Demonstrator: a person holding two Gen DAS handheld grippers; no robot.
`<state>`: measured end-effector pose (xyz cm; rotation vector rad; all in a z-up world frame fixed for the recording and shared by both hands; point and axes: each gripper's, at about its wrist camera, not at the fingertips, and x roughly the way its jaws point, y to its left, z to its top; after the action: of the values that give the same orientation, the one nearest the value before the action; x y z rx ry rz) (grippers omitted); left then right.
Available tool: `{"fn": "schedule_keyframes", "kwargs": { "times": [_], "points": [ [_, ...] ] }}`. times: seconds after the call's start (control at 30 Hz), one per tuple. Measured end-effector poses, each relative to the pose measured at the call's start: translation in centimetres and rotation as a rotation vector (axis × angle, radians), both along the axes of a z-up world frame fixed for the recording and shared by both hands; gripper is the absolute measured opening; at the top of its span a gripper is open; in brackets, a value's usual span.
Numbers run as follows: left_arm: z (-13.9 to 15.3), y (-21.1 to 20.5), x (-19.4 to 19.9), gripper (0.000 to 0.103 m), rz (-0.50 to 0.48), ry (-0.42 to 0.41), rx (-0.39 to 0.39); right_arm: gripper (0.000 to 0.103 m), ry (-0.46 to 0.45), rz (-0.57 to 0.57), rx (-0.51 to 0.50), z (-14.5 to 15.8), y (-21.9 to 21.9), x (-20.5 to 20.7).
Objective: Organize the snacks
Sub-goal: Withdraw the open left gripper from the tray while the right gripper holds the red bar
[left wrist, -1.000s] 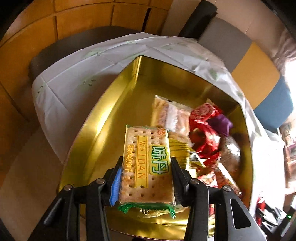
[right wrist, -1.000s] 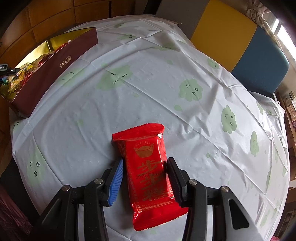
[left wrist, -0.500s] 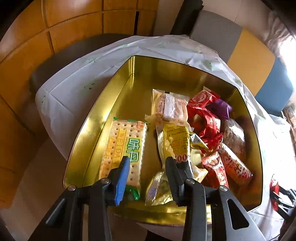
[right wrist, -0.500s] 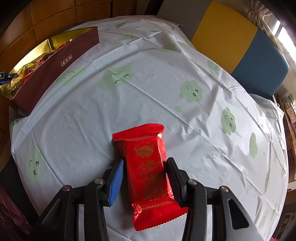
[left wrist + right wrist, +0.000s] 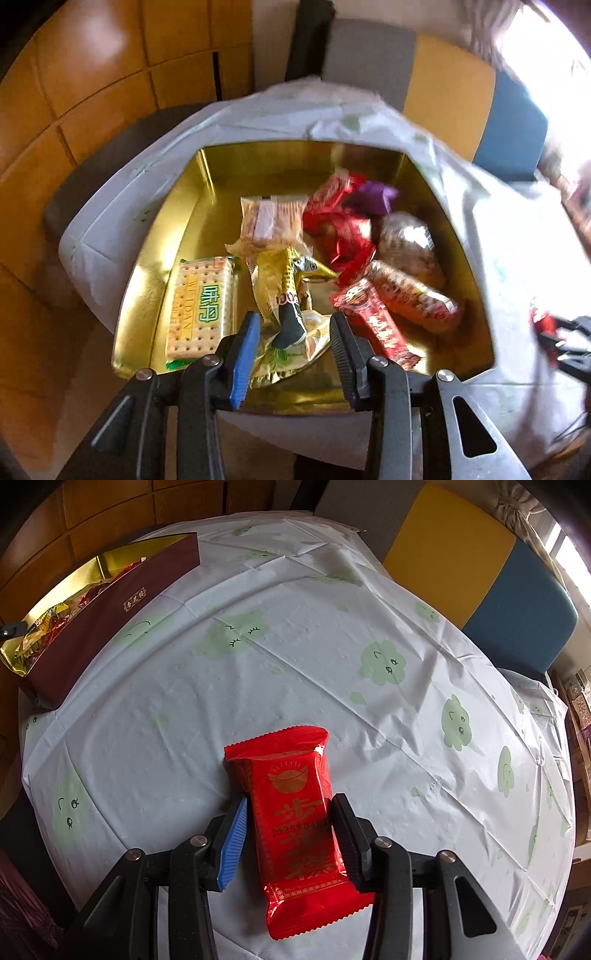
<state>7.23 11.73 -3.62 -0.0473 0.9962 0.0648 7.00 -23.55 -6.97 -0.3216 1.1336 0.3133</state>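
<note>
One tabletop [image 5: 295, 664], covered in a pale cloth with green cloud prints, carries everything. It is largely bare, which suggests most snacks are already put away.

Box [image 5: 177, 221]: gold-lined, maroon outside, standing at the tabletop's far left edge as the right wrist view shows it. It serves as the collecting point. Its right half is piled with red, purple and clear wrappers; its left half has floor showing, so room remains.

Left gripper [image 5: 293, 321]: hanging above the near rim of the box, pointing steeply down. Its jaws have just been closing and stand narrow, with nothing gripped between them. The snacks seen through the gap lie below on the box floor. Judged: this hand is free for the next item.

Right gripper [image 5: 290, 801]: set down over the red packet [image 5: 295, 812], one jaw on each long side, the narrow way across, which suits a sideways pinch. The dark jaw appears to touch the wrapper; the blue one is at most just beside it. Whether the pads press cannot be told.

Red packet: flat on the cloth, well apart from the box, not yet stored. It is the only loose snack in view.

Cracker pack [image 5: 201, 302]: flat by the box's left wall, beside a gold packet [image 5: 280, 288], neatly parallel to that wall.
</note>
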Motion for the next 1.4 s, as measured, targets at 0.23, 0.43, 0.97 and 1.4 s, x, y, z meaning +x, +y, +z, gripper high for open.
{"fn": "schedule_keyframes", "kwargs": {
  "times": [0.23,0.43,0.97,1.4],
  "points": [
    [-1.4,1.1,1.9,0.040,0.080,0.018,0.015,0.046,-0.001,0.007,-0.003,0.0,0.2,0.0],
    [-1.0,1.6,0.2,0.040,0.088,-0.010,-0.028,0.045,-0.002,0.005,0.004,0.0,0.1,-0.1],
    [-1.1,1.9,-2.2,0.040,0.120,-0.040,-0.024,0.043,0.025,-0.041,0.035,0.0,-0.2,0.2],
    [0.2,2.7,-3.8,0.040,0.125,-0.107,-0.025,0.042,0.047,-0.211,0.035,0.3,0.3,1.2]
  ]
}}
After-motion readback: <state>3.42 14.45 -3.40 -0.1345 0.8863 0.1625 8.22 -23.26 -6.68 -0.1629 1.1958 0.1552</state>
